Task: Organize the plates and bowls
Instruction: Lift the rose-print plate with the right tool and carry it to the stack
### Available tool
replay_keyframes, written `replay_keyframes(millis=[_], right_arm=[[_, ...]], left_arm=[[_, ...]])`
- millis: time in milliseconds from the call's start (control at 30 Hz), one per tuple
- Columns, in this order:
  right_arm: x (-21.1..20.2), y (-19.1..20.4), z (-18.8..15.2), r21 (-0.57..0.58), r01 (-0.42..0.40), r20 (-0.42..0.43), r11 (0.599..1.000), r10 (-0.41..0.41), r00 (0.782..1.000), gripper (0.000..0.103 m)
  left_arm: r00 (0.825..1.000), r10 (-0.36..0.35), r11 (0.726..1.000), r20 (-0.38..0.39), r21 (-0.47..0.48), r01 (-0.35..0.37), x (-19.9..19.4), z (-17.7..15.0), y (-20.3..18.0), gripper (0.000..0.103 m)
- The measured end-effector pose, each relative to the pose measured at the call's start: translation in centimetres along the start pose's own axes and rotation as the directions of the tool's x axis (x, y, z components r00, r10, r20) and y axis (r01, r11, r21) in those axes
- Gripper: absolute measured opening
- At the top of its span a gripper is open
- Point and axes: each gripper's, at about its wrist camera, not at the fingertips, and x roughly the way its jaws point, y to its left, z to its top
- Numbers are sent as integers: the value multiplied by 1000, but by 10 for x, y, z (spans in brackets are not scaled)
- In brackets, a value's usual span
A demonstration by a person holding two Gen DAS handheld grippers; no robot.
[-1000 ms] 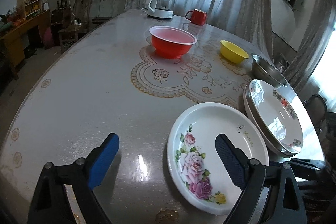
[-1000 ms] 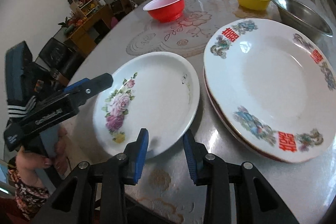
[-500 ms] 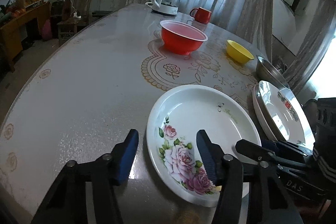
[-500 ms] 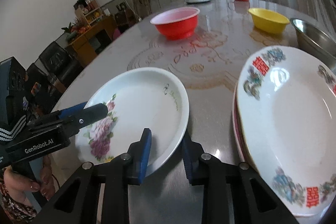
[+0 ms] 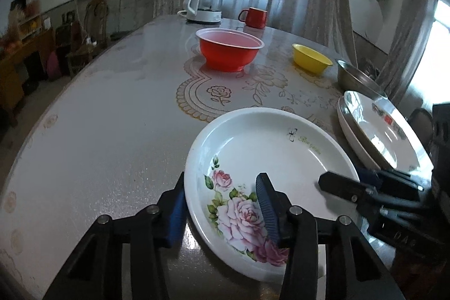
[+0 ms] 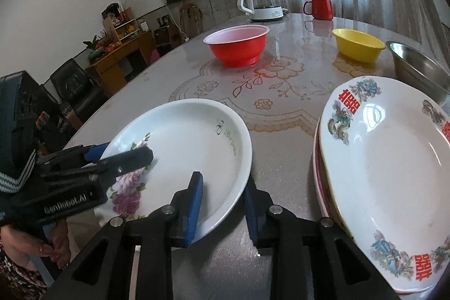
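Observation:
A white plate with pink roses (image 5: 267,148) (image 6: 191,137) lies on the table's near part. My left gripper (image 5: 221,177) (image 6: 128,151) straddles its rose-side rim, one pad outside and one over the inside; its jaws are closing and still stand wide. My right gripper (image 6: 222,179) (image 5: 341,179) is shut on the rim at the plate's other side. To the right sits a stack of plates with red characters (image 6: 388,159) (image 5: 374,131). Farther back stand a red bowl (image 5: 229,49), a yellow bowl (image 5: 310,62) and a steel bowl (image 5: 357,78).
A white kettle (image 5: 204,2) and a red mug (image 5: 254,17) stand at the far end of the patterned table (image 5: 112,117). A person's hand (image 6: 53,249) holds the left gripper by the table's near edge. Chairs and a cabinet stand beyond on the left.
The left jaws have narrowed from wide open and now straddle the rose plate's rim. The right gripper has slid onto the opposite rim and its jaws have narrowed.

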Motion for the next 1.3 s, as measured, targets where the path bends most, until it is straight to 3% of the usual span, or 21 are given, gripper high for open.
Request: replay_keyframes(millis=[167, 300, 467, 700, 933, 1100, 1300], right_arm=[[1, -6, 3, 18, -25, -4, 1000, 25, 1000, 23], [-4, -8, 5, 30, -56, 22, 998, 55, 998, 19], [-13, -8, 9, 13, -93, 71, 996, 92, 993, 19], [3, -16, 12, 59, -143, 3, 988, 143, 990, 19], [-3, -16, 20, 83, -188, 23, 979, 187, 982, 18], [-19, -18, 32, 70, -159, 72, 985, 154, 985, 18], [-24, -43, 33, 171, -174, 76, 970, 163, 984, 18]], left_arm=[[996, -93, 992, 18, -80, 94, -3, 0, 15, 47], [998, -61, 998, 28, -27, 61, -5, -3, 9, 47], [996, -81, 996, 37, -31, 82, -4, -4, 11, 47], [986, -154, 980, 61, -118, 161, -5, -5, 25, 47], [987, -151, 979, 56, -127, 157, -6, -2, 24, 45], [983, -162, 982, 87, -82, 169, -14, 7, 8, 42], [978, -184, 980, 97, -62, 191, -13, 18, -11, 41]])
